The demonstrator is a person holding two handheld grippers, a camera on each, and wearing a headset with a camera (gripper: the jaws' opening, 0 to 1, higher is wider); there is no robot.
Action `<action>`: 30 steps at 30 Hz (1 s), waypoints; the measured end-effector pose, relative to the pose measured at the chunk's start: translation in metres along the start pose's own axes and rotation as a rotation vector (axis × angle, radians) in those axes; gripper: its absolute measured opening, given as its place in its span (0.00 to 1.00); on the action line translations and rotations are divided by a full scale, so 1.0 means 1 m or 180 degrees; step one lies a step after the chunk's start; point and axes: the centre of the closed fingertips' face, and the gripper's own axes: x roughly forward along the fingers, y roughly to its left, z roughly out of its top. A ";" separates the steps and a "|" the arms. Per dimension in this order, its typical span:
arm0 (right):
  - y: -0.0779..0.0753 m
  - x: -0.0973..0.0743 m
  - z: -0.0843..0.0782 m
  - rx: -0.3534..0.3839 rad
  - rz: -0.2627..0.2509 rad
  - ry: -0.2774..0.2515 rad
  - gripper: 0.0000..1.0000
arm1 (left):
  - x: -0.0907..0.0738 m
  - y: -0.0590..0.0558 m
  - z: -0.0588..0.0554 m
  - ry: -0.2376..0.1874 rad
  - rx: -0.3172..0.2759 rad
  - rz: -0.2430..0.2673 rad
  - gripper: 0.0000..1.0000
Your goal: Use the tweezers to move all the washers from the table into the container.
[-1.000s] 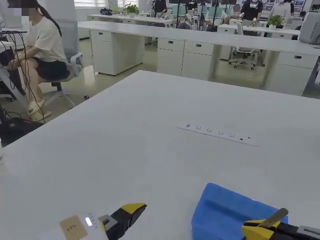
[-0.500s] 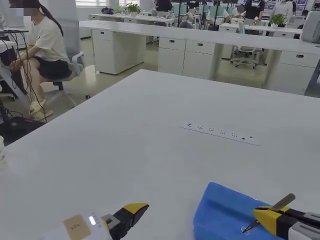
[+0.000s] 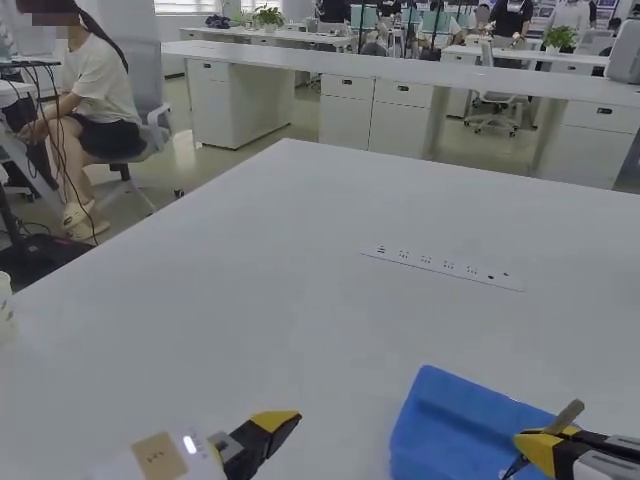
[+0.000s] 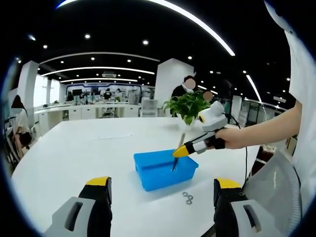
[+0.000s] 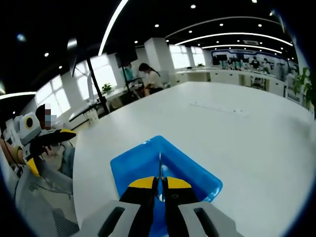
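- Right gripper (image 5: 159,181) is clamping shut on the tweezers (image 4: 181,140). In the left gripper view the tips are pointing down into the blue container (image 4: 153,175).
- Change in the head view over the last second: the right gripper is sitting slightly lower and further right over the container. The tweezers are angling down more, with the tips almost at the frame edge. The camera is also drifting a bit, so the real move is small.
- I'm reading this as a drop-off dip into the container. I'm not seeing clearly whether the tips are carrying a washer; it's too small to tell.
- Left gripper (image 3: 272,424) is idling low over the table (image 4: 74,148) with its jaws spread wide, holding nothing.
- Washers (image 4: 187,198): a small cluster is lying on the table just beside the container's near wall, outside it.
- So the task isn't finishing yet. The right gripper is likely heading back to that cluster next.
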 end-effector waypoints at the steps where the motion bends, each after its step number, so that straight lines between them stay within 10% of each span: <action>1: -0.001 0.001 -0.001 -0.0007 -0.0013 0.0019 0.03 | 0.000 0.000 0.000 0.0009 -0.0002 0.0001 0.86; 30: 0.002 -0.008 -0.001 0.0039 -0.0092 -0.0016 0.04 | 0.000 0.001 -0.001 0.0024 -0.0004 0.0012 0.85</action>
